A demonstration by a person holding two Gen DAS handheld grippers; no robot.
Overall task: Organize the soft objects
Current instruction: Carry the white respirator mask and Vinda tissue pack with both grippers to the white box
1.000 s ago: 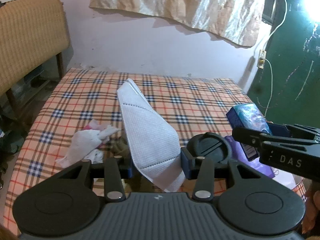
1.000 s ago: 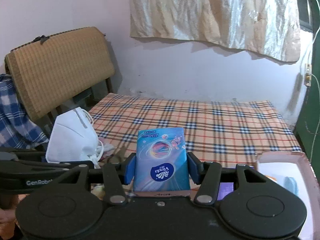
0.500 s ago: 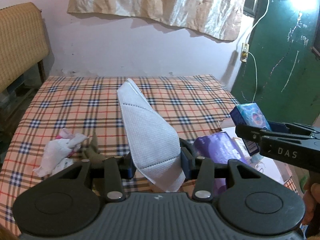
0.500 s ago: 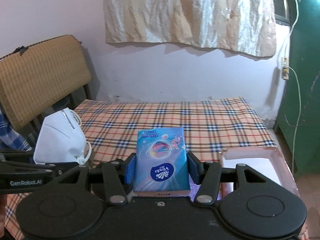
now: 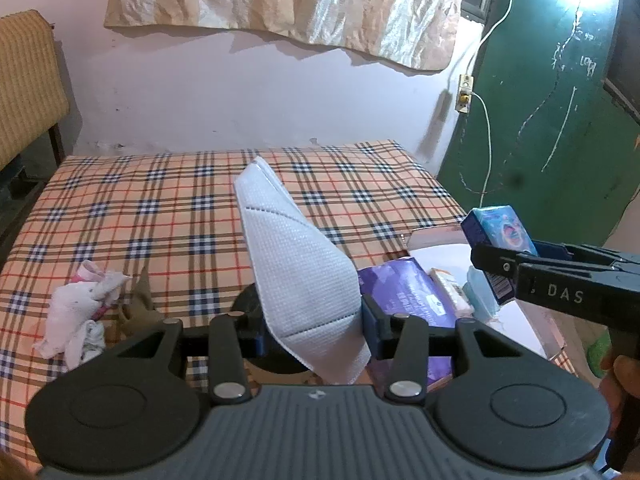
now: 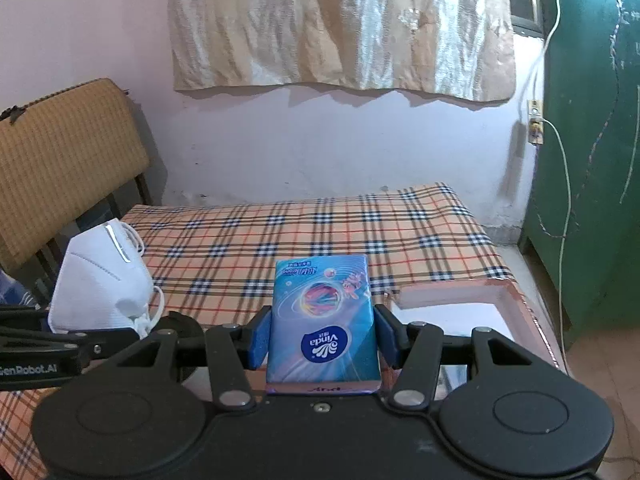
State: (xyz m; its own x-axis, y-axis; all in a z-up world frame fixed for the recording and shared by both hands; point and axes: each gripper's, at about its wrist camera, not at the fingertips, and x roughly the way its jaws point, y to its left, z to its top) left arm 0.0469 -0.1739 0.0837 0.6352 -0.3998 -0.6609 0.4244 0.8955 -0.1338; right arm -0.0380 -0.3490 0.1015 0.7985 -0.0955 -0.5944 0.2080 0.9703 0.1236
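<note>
Mask [image 5: 298, 276] (white, folded, moulded type) sits pinched between the blue pads of your left gripper [image 5: 312, 330], standing up and leaning away over the plaid bed cover [image 5: 168, 216]. Your right gripper [image 6: 322, 342] is clamped on a blue tissue pack [image 6: 324, 324], held upright, "Vinda" logo upside down toward the camera. From the left wrist, that pack [image 5: 498, 236] hangs above a pink-rimmed tray [image 5: 434, 236] at the bed's right edge. In the tray: a purple packet [image 5: 404, 286], a small pale packet [image 5: 450, 290], and something light blue [image 5: 482, 298], possibly another mask, partly hidden. On the cover to your left lies a crumpled white cloth [image 5: 78, 312] with pink showing, an olive-brown scrap [image 5: 138, 306] just beside it.
</note>
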